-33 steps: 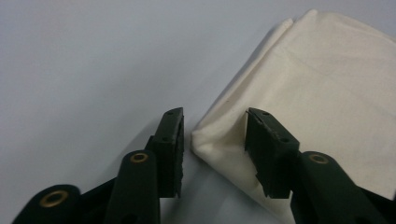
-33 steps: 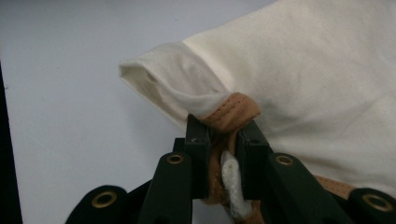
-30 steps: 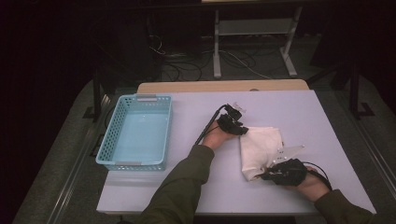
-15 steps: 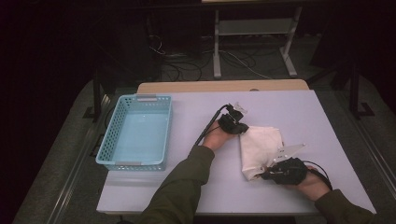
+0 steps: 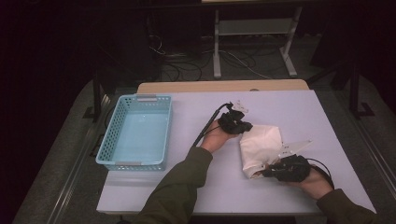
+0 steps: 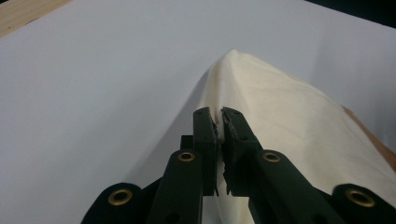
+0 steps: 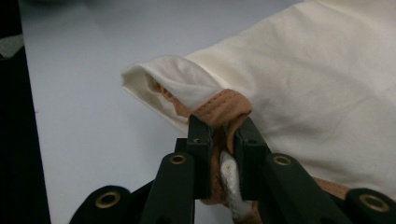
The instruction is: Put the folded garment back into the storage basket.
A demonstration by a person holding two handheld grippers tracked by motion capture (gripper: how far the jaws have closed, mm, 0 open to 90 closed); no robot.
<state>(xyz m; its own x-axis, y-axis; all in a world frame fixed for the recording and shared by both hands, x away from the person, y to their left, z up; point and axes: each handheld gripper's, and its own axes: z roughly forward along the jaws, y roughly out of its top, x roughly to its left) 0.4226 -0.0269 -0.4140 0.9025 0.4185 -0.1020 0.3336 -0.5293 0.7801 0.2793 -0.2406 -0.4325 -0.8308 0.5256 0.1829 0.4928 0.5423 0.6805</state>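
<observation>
A cream cloth bag (image 5: 261, 142) with a tan hem strap (image 7: 224, 105) lies on the white table (image 5: 196, 186), right of centre. My left gripper (image 5: 243, 127) is at the bag's far left corner. In the left gripper view its jaws (image 6: 219, 114) are shut on a pinch of the cream fabric (image 6: 280, 107), which rises into a ridge. My right gripper (image 5: 264, 172) is at the bag's near edge. In the right gripper view it (image 7: 223, 123) is shut on the tan strap and bunched cloth (image 7: 303, 70) beside the open mouth.
A light blue plastic basket (image 5: 135, 163) stands at the table's left side with nothing in it. A wooden board edge (image 5: 224, 86) runs along the far side. Beyond it are cables on the floor and a metal stand (image 5: 252, 28).
The left hand has shifted slightly right and upward, and the bag's far left corner has lifted and bunched with it. The right hand has stayed put.
</observation>
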